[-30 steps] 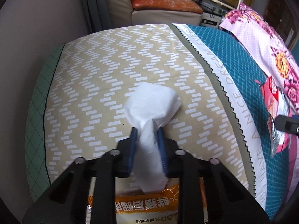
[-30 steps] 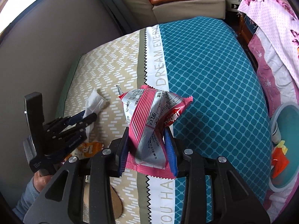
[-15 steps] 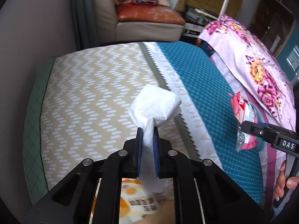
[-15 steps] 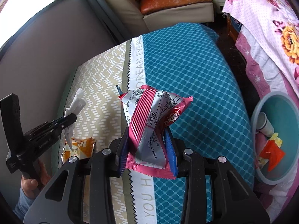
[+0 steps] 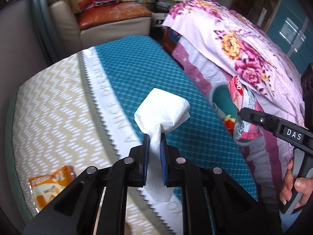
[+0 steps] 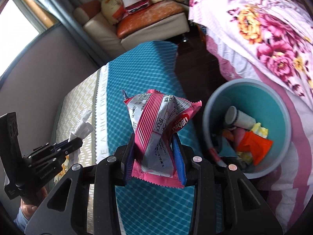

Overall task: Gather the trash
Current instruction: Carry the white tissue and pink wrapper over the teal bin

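Note:
My left gripper is shut on a crumpled white tissue and holds it above the mattress. My right gripper is shut on a pink and silver snack wrapper, held above the teal part of the mattress. A teal trash bin with several pieces of trash inside stands on the floor to the right of the wrapper. The wrapper and right gripper show at the right of the left wrist view, in front of the bin. An orange snack packet lies on the mattress at lower left.
A bed with a pink floral quilt stands right of the bin. A beige sofa with an orange cushion is behind the mattress. A grey wall runs along the mattress's left side.
Both grippers have swung right with their loads. The bin has come closer in the right wrist view and come into the left wrist view. Both grips are unchanged.

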